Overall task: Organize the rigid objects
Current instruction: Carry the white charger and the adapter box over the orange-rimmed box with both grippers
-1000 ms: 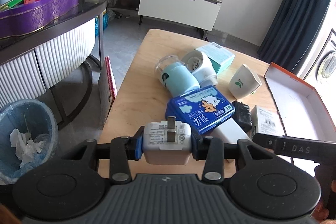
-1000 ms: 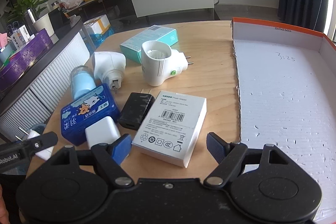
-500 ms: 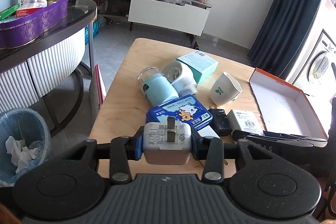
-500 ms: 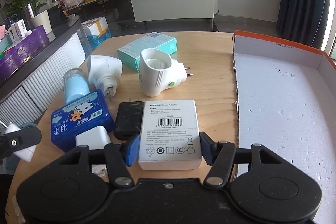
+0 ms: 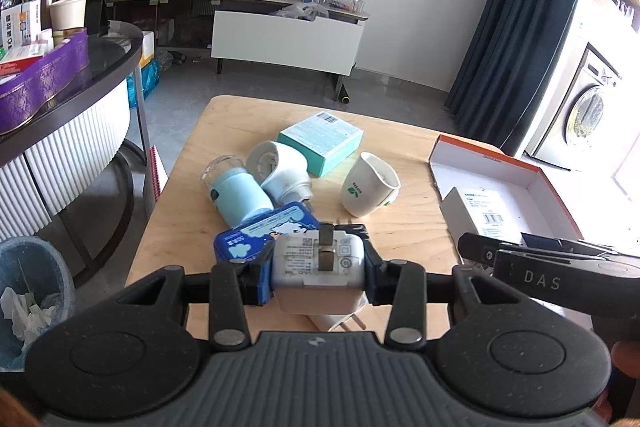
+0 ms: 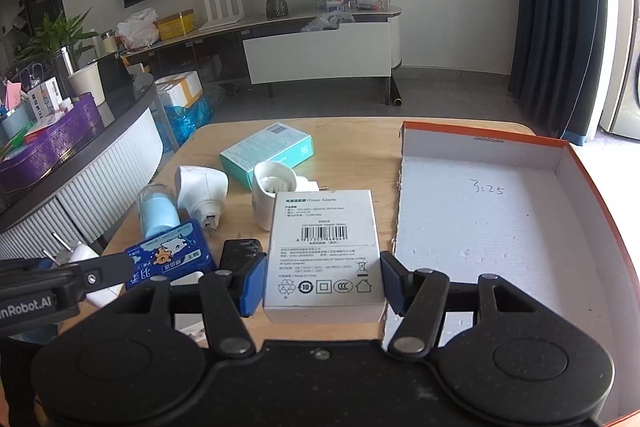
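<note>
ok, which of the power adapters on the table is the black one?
The small black plug adapter lying flat between the blue cartoon tin and the white power-adapter box. The two round plug-in adapters behind it are white.

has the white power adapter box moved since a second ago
Yes. The white cardboard power adapter box, then flat on the table, is now lifted between the right gripper pads, beside the orange-rimmed tray.

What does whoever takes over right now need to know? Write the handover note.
Left gripper: shut on the white charger.
Right gripper: shut on the white power adapter box, held beside the orange-rimmed tray.
Tray holds nothing yet.
On the table: teal box, blue tin, black adapter, light blue bottle, two white plug-in units, another white charger.
Left: set down both held items in the tray, then the rest.
</note>
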A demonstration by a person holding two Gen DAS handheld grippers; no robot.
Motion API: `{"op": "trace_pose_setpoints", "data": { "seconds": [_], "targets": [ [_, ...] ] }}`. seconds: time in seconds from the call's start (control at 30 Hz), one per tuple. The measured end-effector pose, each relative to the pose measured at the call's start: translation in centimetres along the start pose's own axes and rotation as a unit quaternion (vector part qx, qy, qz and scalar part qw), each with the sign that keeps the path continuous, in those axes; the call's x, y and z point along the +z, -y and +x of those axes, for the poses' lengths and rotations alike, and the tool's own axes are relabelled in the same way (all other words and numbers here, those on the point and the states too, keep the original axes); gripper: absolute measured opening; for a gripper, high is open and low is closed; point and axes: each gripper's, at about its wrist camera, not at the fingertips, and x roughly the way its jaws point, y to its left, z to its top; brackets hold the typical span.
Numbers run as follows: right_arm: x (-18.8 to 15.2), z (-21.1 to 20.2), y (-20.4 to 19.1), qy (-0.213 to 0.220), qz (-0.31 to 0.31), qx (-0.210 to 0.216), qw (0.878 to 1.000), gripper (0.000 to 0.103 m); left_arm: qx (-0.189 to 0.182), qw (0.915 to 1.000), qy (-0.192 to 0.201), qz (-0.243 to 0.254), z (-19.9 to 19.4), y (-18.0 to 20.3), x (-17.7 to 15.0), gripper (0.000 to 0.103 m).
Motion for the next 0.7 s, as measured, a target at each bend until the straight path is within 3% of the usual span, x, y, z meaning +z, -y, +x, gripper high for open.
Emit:
{"op": "trace_pose_setpoints", "data": {
  "seconds": [0.7],
  "targets": [
    [1.5, -6.0, 7.8, 0.029, 0.062, -0.072, 0.995, 0.071, -0.068, 0.9961, -0.004, 0.056, 1.5, 9.1, 2.3, 0.042]
  ]
}}
